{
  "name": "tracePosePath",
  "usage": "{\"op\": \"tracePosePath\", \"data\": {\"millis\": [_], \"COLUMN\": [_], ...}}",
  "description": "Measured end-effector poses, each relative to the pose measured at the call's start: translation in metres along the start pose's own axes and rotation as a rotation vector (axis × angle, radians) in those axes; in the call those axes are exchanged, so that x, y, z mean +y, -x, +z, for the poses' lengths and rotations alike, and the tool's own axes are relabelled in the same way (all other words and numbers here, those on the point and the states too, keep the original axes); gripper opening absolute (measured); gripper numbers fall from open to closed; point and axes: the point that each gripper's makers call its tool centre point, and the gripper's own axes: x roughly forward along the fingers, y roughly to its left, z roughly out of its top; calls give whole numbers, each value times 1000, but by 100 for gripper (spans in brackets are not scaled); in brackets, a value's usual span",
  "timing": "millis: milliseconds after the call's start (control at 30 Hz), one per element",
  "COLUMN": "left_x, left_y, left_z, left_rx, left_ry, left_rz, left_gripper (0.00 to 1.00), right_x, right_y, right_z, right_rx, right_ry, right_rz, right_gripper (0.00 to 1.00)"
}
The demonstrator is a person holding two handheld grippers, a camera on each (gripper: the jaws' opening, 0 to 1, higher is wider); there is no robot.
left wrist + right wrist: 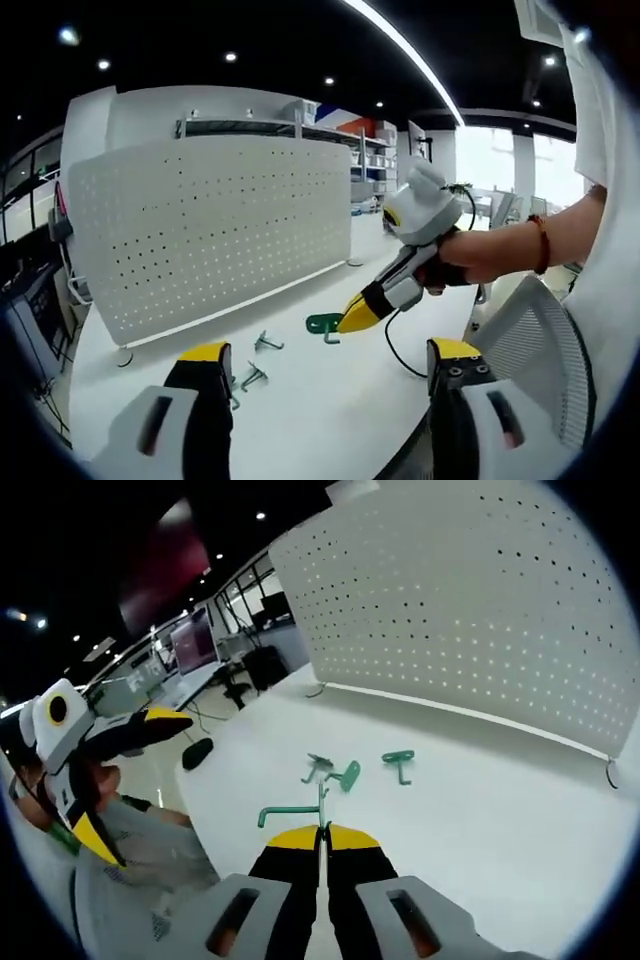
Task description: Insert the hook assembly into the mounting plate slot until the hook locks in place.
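Right gripper (322, 832): yellow-tipped black fingers (296, 838) pressed together, clamping green metal hook (298, 811) by its stem; hook's crossbar juts just past fingertips, above white bench (480, 810). Beyond it on bench, two more green hooks (399, 761), one beside small grey metal hook (318, 766). In left gripper view, left gripper (330, 352) fingers spread wide, holding nothing; two grey hooks (266, 343) lie on bench between and beyond them. Farthest: white perforated metal mounting plate (470, 600) standing upright on bench, well apart from held hook; nothing between.
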Motion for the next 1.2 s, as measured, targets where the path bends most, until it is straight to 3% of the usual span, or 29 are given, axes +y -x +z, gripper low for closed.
{"op": "tracePosePath", "data": {"millis": [100, 333, 500, 667, 1200], "left_x": [-3, -5, -8, -15, -42], "left_y": [-1, -3, -5, -6, -14], "left_z": [3, 3, 1, 1, 4], "left_rx": [-10, -3, 32, 44, 49], "left_ry": [-26, -44, -72, -104, -212], "left_rz": [-4, -1, 0, -7, -49], "left_gripper": [73, 66, 59, 55, 31], "right_x": [4, 10, 16, 23, 35], "right_y": [3, 7, 11, 17, 37], "right_z": [3, 1, -3, -4, -6], "right_rx": [-9, -1, 11, 23, 59], "right_ry": [7, -13, -29, -44, -38], "right_rz": [4, 23, 39, 63, 133], "right_gripper": [0, 0, 0, 0, 0]}}
